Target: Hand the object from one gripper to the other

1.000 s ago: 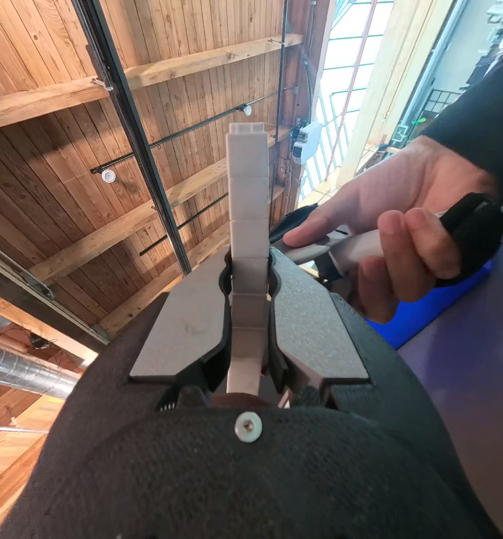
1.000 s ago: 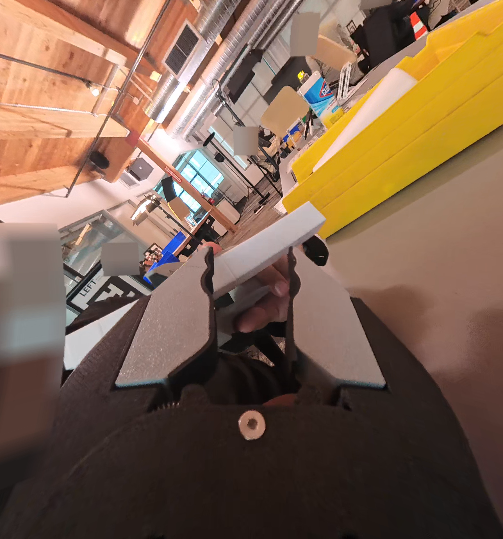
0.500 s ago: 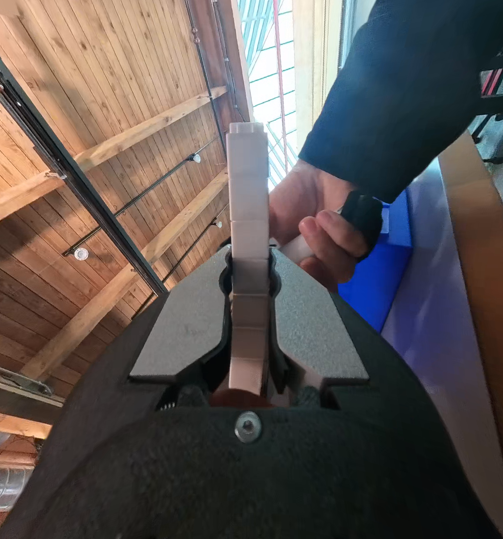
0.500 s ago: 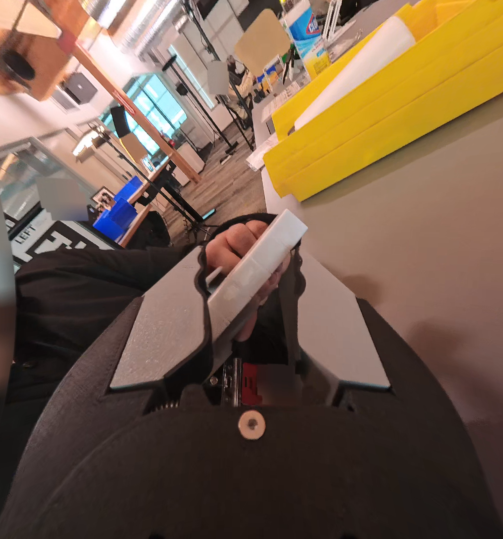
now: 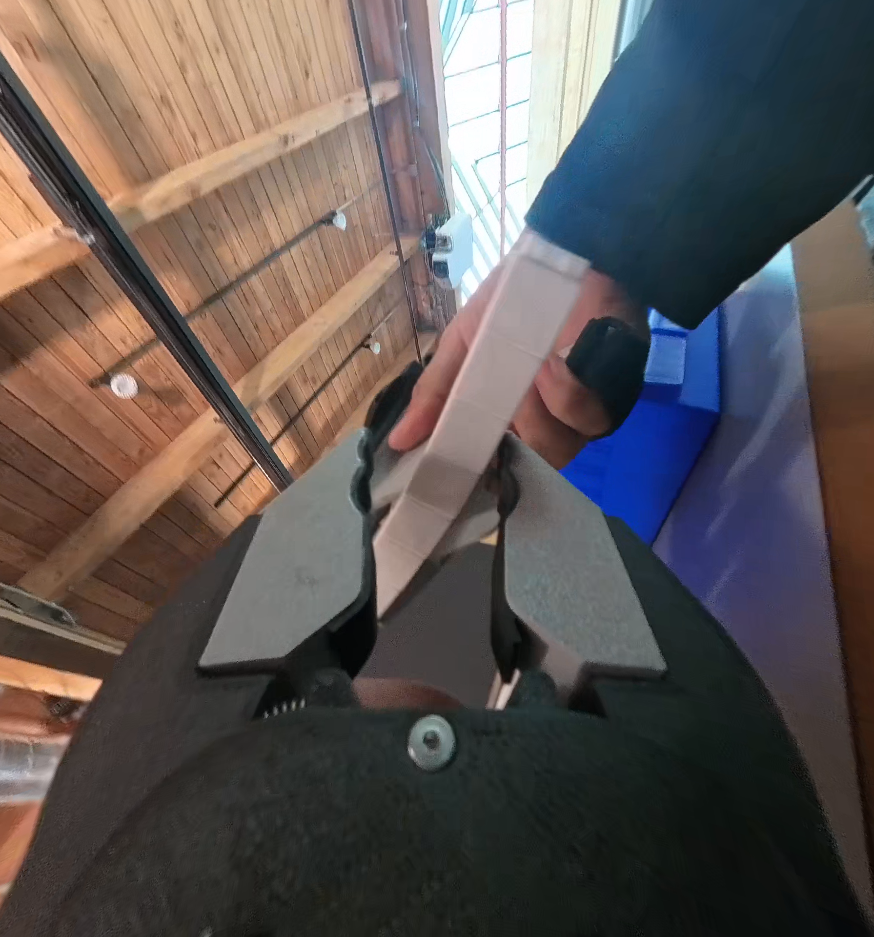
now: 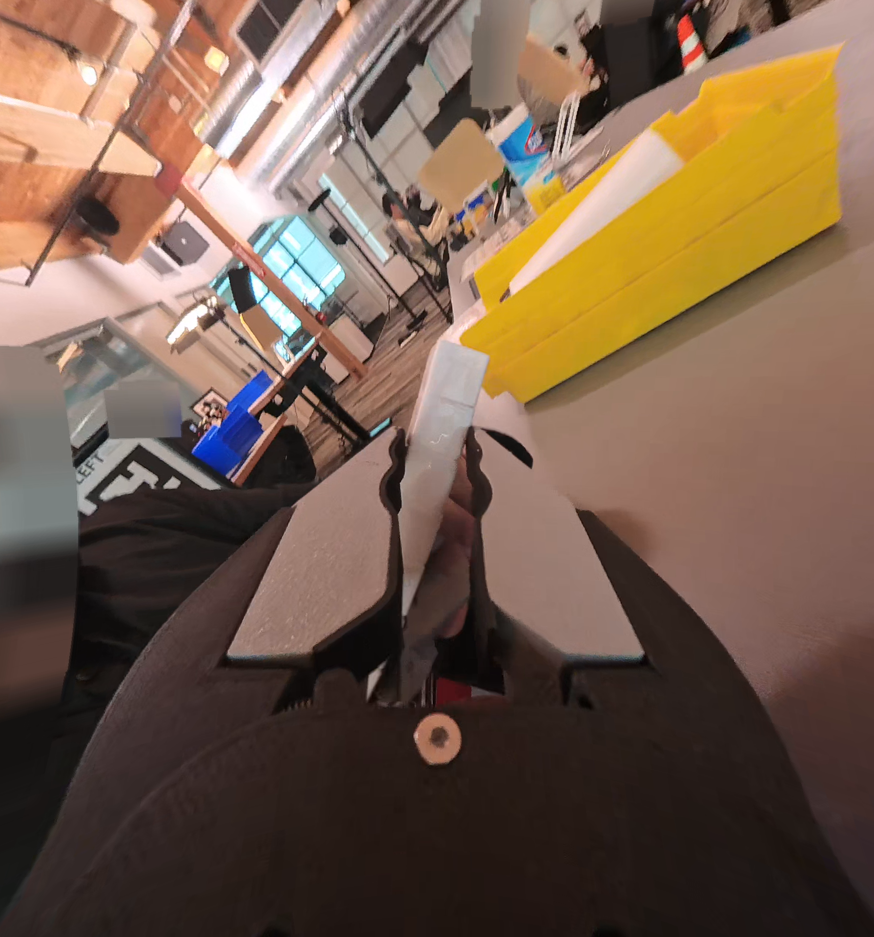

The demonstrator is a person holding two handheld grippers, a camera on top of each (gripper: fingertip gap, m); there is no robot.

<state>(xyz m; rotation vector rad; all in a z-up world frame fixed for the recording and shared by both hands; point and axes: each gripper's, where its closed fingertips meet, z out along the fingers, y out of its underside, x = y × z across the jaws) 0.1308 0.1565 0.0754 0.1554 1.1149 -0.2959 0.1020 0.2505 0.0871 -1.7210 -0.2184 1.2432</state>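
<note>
A long white bar of stacked blocks (image 5: 505,365) leans to the right between the fingers of my left gripper (image 5: 432,456). Those jaws stand wide apart and do not clamp the bar. Grey fingers of the other gripper show behind the bar, with a person's hand (image 5: 566,400) on its handle. In the right wrist view my right gripper (image 6: 434,456) is shut on the same white bar (image 6: 450,395). Both pads press its sides, and its end sticks out beyond the fingertips.
A yellow bin (image 6: 678,243) with a white sheet in it stands on the grey table (image 6: 703,456) at the right. A blue bin (image 5: 642,471) lies below the hand. A dark sleeve (image 5: 729,152) fills the upper right of the left wrist view. My hands' fingertips stand some 9 centimeters from each other.
My left jaws have opened off the white bar, which now tilts between them. My right jaws, open around the bar before, have closed on it.
</note>
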